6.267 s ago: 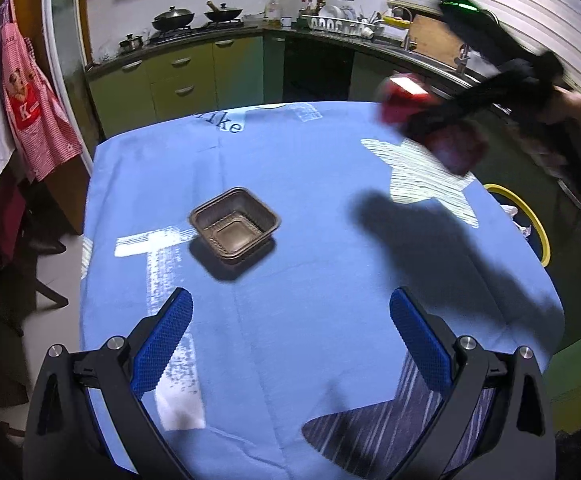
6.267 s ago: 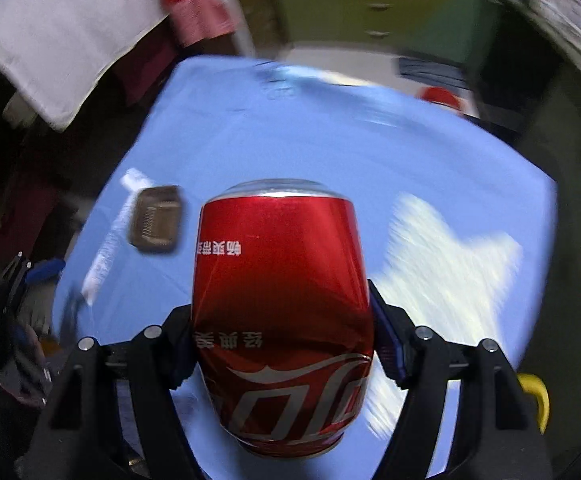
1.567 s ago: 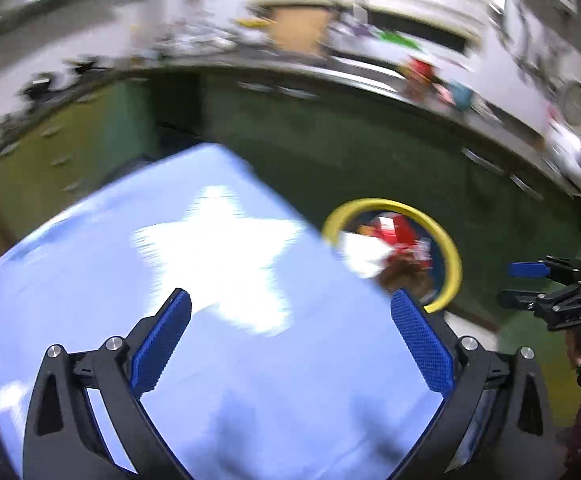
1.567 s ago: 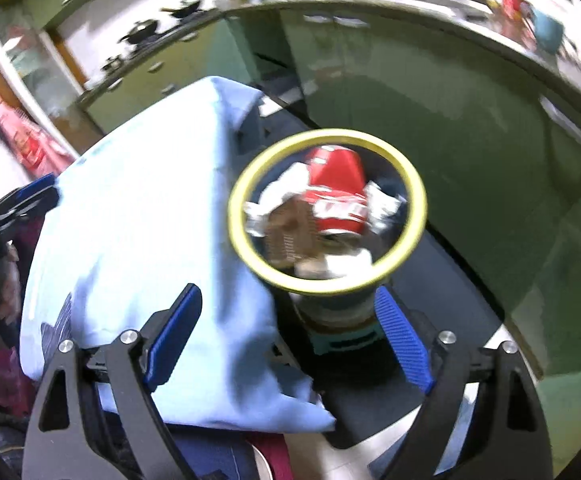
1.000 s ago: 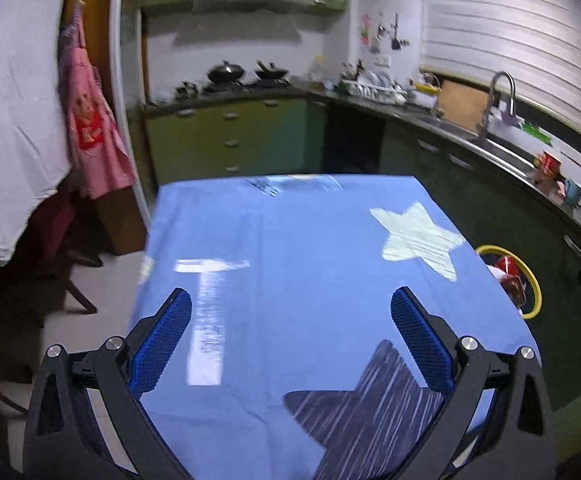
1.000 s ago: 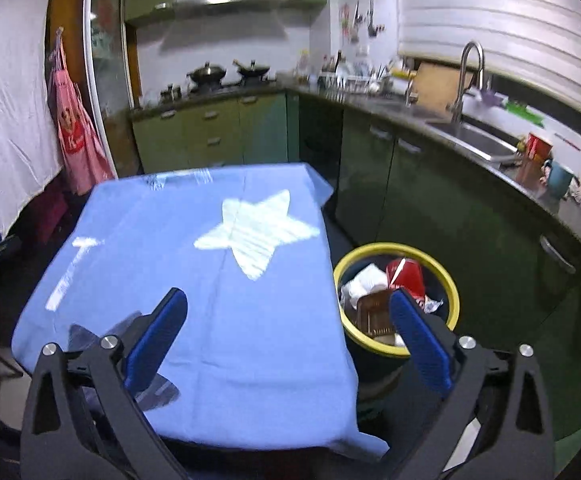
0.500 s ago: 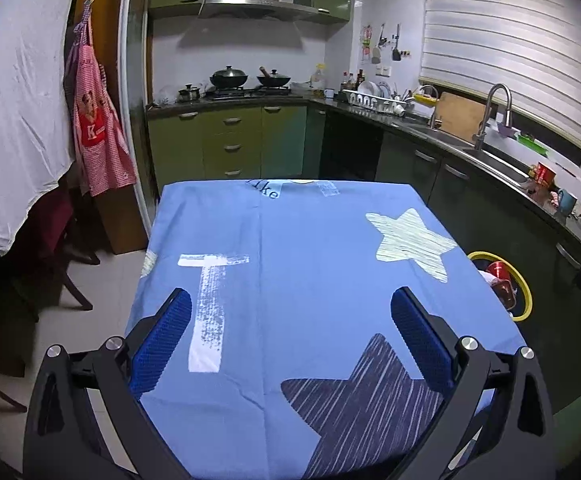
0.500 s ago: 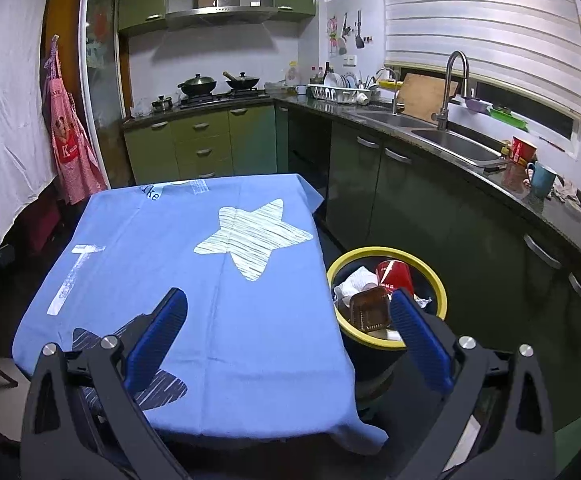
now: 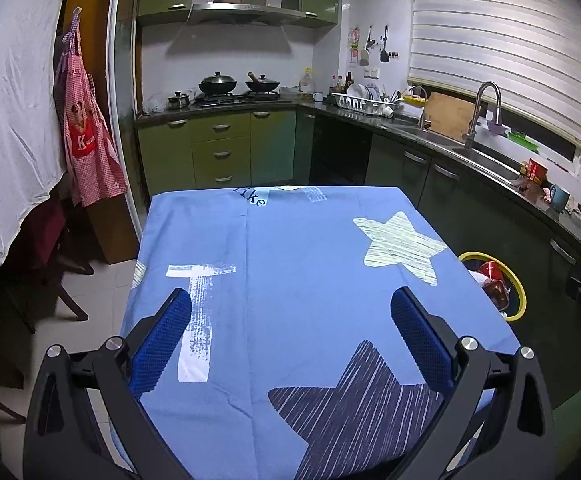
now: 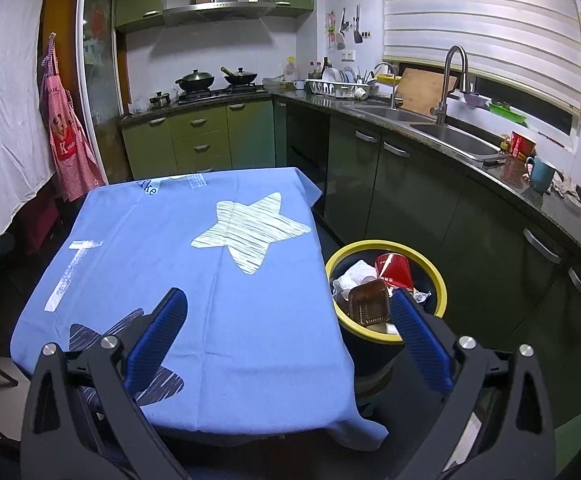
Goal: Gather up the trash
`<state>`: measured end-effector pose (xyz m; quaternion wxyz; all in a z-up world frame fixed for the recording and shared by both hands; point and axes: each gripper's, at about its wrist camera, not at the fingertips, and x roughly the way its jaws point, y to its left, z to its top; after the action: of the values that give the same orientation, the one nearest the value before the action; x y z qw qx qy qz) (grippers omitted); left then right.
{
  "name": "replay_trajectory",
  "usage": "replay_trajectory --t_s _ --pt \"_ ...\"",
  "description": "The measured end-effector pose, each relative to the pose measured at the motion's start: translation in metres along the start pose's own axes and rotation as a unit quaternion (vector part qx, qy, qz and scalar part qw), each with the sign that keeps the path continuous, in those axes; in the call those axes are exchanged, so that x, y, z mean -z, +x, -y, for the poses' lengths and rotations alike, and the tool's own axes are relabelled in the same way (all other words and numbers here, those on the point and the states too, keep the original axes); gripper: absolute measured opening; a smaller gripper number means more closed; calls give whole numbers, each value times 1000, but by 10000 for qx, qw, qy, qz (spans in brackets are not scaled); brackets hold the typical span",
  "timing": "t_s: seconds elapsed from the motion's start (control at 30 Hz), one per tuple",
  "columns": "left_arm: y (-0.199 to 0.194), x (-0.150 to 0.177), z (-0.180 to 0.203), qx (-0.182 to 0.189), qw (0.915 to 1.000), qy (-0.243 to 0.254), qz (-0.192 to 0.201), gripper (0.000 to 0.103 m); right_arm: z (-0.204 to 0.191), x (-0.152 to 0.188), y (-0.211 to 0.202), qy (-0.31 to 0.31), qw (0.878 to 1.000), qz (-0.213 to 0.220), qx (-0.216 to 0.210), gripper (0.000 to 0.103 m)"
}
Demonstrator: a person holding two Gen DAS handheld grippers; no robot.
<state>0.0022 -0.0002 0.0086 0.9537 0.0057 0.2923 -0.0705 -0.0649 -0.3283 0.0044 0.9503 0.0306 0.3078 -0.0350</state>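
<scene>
In the lower right of the right wrist view, the yellow-rimmed trash bin (image 10: 386, 330) stands on the floor just beside the tabletop (image 10: 194, 280), holding a red can (image 10: 394, 270), a brown plastic tray (image 10: 367, 304) and crumpled white paper (image 10: 354, 274). The right gripper (image 10: 286, 328) is spread wide with nothing between its blue pads; the left gripper (image 9: 290, 332) is likewise wide and empty. Six seconds ago the right gripper clamped the can and the tray sat on the blue star-printed cloth; now both lie in the bin and the cloth is bare. A narrow aisle separates the tabletop's right edge from the dark green cabinets (image 10: 410, 200).
</scene>
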Motion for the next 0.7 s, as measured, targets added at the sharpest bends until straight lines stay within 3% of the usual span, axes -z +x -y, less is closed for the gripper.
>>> replay_trajectory --t_s 0.7 --pt "4 1 5 20 10000 79 -33 98 6 2 3 60 10000 -36 10 97"
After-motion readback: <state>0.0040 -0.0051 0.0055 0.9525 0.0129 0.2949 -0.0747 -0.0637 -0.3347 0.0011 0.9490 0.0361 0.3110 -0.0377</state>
